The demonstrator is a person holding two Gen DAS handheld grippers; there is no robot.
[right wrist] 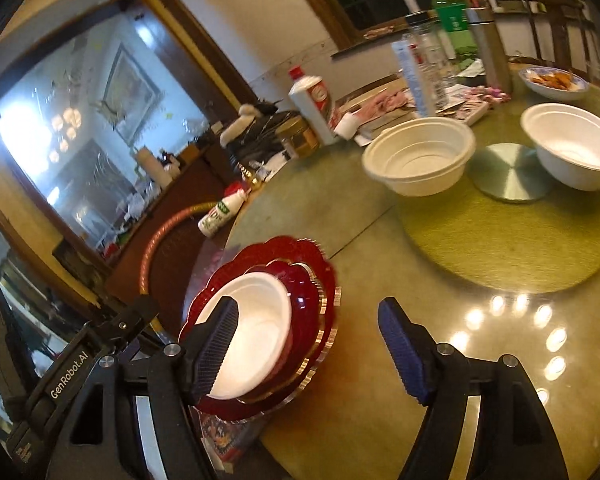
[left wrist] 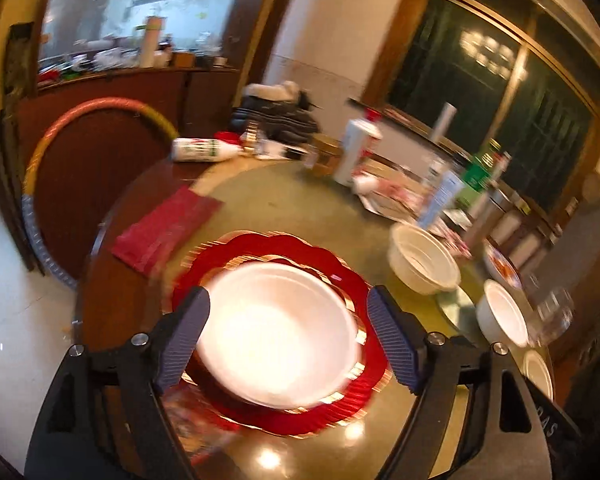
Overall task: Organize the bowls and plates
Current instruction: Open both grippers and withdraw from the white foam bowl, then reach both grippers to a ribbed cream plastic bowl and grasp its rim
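A white bowl [left wrist: 276, 332] rests in a stack of red scalloped plates with gold rims [left wrist: 260, 248] at the near edge of the round table. My left gripper [left wrist: 289, 294] hovers over it, open, with one blue pad on each side of the bowl and neither pressing on it. In the right wrist view the same bowl [right wrist: 256, 332] and red plates [right wrist: 296, 300] lie at the lower left. My right gripper [right wrist: 307, 303] is open just right of them; its left finger overlaps the bowl's rim in the picture. Two more white bowls [right wrist: 418, 156] [right wrist: 572, 144] stand farther back.
The far bowls sit on a green turntable [right wrist: 520, 240] beside a metal disc [right wrist: 510, 172]. Behind them stand bottles, a flask and a dish of food [right wrist: 552, 80]. A red cloth [left wrist: 164, 228] lies left of the plates. A hoop [left wrist: 100, 108] leans beyond the table edge.
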